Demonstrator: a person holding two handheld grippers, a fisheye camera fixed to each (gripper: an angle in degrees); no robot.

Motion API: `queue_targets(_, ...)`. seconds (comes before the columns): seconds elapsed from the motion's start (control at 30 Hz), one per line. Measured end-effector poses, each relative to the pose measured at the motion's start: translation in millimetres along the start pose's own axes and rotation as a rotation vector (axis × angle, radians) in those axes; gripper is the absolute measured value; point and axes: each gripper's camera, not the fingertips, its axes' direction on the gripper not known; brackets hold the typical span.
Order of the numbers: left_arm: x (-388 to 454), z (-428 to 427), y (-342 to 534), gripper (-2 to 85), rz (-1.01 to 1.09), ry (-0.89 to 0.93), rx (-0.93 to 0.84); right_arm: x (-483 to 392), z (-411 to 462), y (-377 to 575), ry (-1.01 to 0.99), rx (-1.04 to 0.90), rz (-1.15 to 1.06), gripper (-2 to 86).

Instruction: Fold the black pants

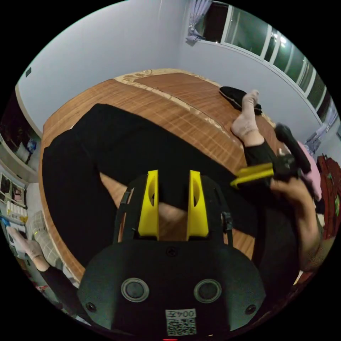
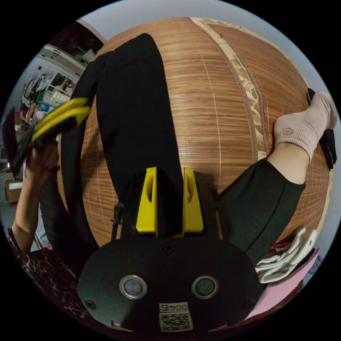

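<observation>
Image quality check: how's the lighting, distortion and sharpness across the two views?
Left gripper view: strong fisheye bowing, dark window, black pants lose fold detail. Right gripper view: bamboo mat evenly lit and sharp, left gripper smeared near the rim.

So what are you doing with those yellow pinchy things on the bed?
A person is sitting on a bamboo mat with black pants spread flat on it, legs apart, not folded yet. The person holds a gripper in each hand. The left gripper and the right gripper both hang over the pants with fingers open, gripping nothing. The person's socked foot rests on the mat beside the pants.
</observation>
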Motion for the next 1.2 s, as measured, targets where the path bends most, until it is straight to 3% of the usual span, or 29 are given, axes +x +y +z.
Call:
queue_targets(0.23, -2.3, -61.8, 155.2, 10.5, -0.120, 0.041, -0.089, -22.2, -20.0, -11.8, 0.054, 0.081, 0.023, 11.3)
queue_targets(0.4, -28.0, -108.5, 233.4, 9.4, -0.280, 0.029, -0.022, -76.0, -13.6, -14.1, 0.335, -0.138, -0.058, 13.4)
queue_targets(0.7, -37.9, -113.9, 248.9, 8.2, -0.354, 0.068, 0.102, -117.6, 51.1, -27.8, 0.434, -0.566, -0.135, 5.6)
queue_targets(0.93, -42.3, -117.2, 245.1, 7.8, -0.390, 0.090, 0.161, -158.8, 79.7, -26.9, 0.566, -0.559, -0.223, 1.5)
queue_targets(1.03, -42.8, -115.0, 238.2, 7.7, -0.394, 0.100, 0.170, -184.4, 78.1, -19.1, 0.491, -0.489, -0.300, 0.6)
queue_targets(1.2, -37.7, -106.9, 217.9, 7.6, -0.369, 0.086, 0.152, -194.0, 53.8, -10.5, -0.012, -0.265, -0.315, -0.1)
